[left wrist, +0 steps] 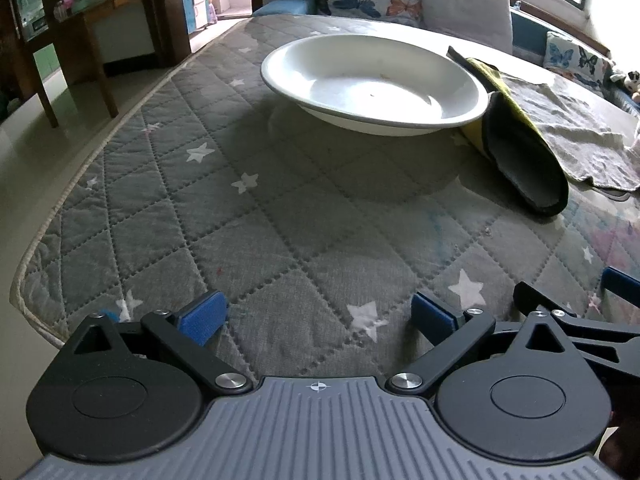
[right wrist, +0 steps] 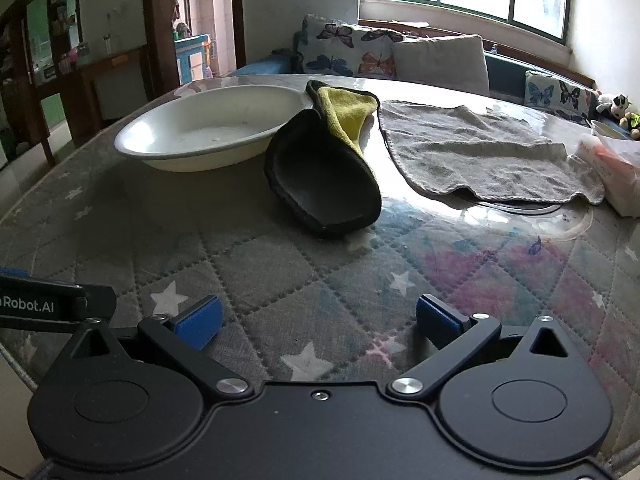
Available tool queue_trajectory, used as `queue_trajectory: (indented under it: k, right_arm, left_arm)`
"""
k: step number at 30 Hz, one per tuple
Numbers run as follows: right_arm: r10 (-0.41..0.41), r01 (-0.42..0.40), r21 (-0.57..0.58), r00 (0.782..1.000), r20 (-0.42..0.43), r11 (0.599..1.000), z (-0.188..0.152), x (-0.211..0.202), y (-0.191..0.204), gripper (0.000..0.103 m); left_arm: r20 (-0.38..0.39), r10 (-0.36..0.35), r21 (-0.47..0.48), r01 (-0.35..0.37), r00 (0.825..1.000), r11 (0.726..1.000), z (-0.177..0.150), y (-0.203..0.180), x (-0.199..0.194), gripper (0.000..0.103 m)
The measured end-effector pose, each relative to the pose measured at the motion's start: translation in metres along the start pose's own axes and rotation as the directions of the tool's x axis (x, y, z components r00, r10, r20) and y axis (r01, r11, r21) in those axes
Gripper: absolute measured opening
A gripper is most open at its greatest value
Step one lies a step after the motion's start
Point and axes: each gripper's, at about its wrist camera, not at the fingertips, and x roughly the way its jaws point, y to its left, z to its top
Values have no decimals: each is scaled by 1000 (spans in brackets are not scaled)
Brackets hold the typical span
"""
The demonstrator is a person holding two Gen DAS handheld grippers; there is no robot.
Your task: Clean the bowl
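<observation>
A wide white bowl rests on the quilted grey table cover, with small specks on its inside. A folded black and yellow cloth lies against the bowl's right rim. My left gripper stands open low over the cover, well short of the bowl, with nothing between its blue pads. My right gripper is open too, near the table's front, facing the cloth from a distance. Part of the right gripper shows at the lower right of the left wrist view.
A grey towel lies spread to the right of the cloth. A white packet sits at the far right. The table's edge curves along the left, with a wooden desk beyond. A sofa with butterfly cushions stands behind.
</observation>
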Motion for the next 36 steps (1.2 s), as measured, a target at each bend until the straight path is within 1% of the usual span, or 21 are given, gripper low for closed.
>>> queue_trajectory:
  k: [21, 36]
  right_arm:
    - [-2, 2, 4, 999, 41, 1000, -4, -3, 0, 103]
    - [13, -12, -7, 998, 55, 1000, -6, -5, -2, 103]
  left_arm:
    - [-14, 2, 1, -2, 1000, 1000, 5, -1, 1, 102]
    - [-18, 13, -6, -13, 1000, 1000, 3, -2, 1, 102]
